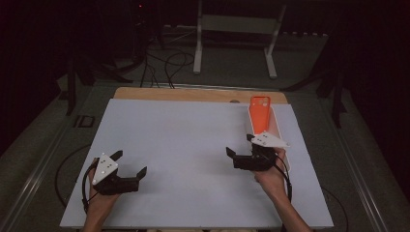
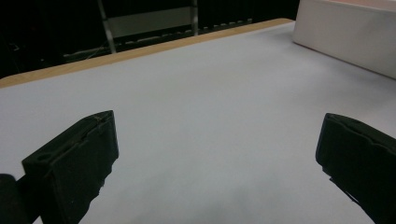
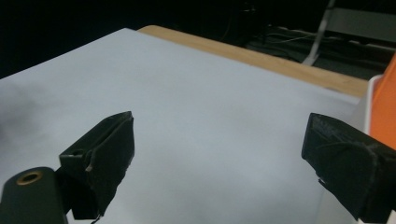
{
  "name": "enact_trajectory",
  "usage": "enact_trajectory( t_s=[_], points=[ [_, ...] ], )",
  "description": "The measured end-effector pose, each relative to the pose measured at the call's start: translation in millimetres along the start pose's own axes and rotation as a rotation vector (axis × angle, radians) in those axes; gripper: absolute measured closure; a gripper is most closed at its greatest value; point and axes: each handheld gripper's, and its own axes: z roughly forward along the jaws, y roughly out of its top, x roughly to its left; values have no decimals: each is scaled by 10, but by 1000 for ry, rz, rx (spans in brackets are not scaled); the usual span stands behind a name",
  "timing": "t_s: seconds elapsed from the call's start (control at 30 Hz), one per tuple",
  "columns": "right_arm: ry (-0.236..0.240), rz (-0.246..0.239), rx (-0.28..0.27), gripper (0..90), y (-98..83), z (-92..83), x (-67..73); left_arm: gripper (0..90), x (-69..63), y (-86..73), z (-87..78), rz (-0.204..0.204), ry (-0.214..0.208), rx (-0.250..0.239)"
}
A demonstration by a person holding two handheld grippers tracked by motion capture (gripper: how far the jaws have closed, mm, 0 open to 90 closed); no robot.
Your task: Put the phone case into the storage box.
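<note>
Orange case [image 1: 259, 114] lying in a white tray [image 1: 278, 126] at right of centre in the high view, camera hole toward the far edge, upper end leaning on the tray's far wall. Probably parked there lengthwise so jaws can come at its long sides.

Right gripper [image 1: 240, 146] hovering just beside the tray's near end, lower right of centre, jaws spread wide and holding nothing. Pointing leftward across the white mat [image 1: 183, 145], not yet at the case; likely lining up for a reach. In the right gripper view, orange case [image 3: 385, 105] showing at the right edge, behind the right-hand jaw, with the tray rim [image 3: 370, 93] beside it. So case sitting close to that jaw's outer side, not between the jaws.

Left gripper [image 1: 129, 164] waiting at lower left of the high view, well apart from tray and case. Jaws wide too, nothing between them. Seemingly keeping out of the way, ready to steady something later. In the left gripper view, tray wall [image 2: 345, 37] sitting at the upper right corner, mat [image 2: 196, 102] spreading bare between the jaws.

Wooden table edge [image 1: 193, 94] peeking beyond the mat's far side.

Judgement: reach barely starting; case untouched.
</note>
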Motion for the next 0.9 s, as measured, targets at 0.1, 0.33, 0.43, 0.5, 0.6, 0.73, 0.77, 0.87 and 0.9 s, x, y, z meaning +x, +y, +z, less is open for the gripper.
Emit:
enact_trajectory(
  t_s=[0.1,0.33,0.43,0.5,0.6,0.73,0.77,0.87,0.9],
  points=[
    [14,2,-6,95,-98,-48,26,0,0,2,-3,0,0,-1],
    [56,-12,-51,97,-291,-150,35,0,-2,5,-3,-1,-1,-4],
    [71,-28,-76,97,-383,-200,61,0,-9,5,-2,2,-4,-4],
    [76,-33,-88,97,-432,-218,64,0,-10,5,-2,4,-6,-4],
    [84,-26,-100,97,-500,-234,60,0,-11,5,-1,4,-7,-5],
    [90,-41,-132,97,-554,-280,75,0,-7,1,-1,3,-7,-4],
    [88,-42,-140,97,-564,-295,82,0,-7,1,0,3,-7,-4],
    [81,-50,-162,97,-589,-345,95,0,-3,-1,-2,2,-8,-6],
    [82,-50,-167,97,-599,-361,94,0,0,-2,-2,0,-8,-8]
  ],
)
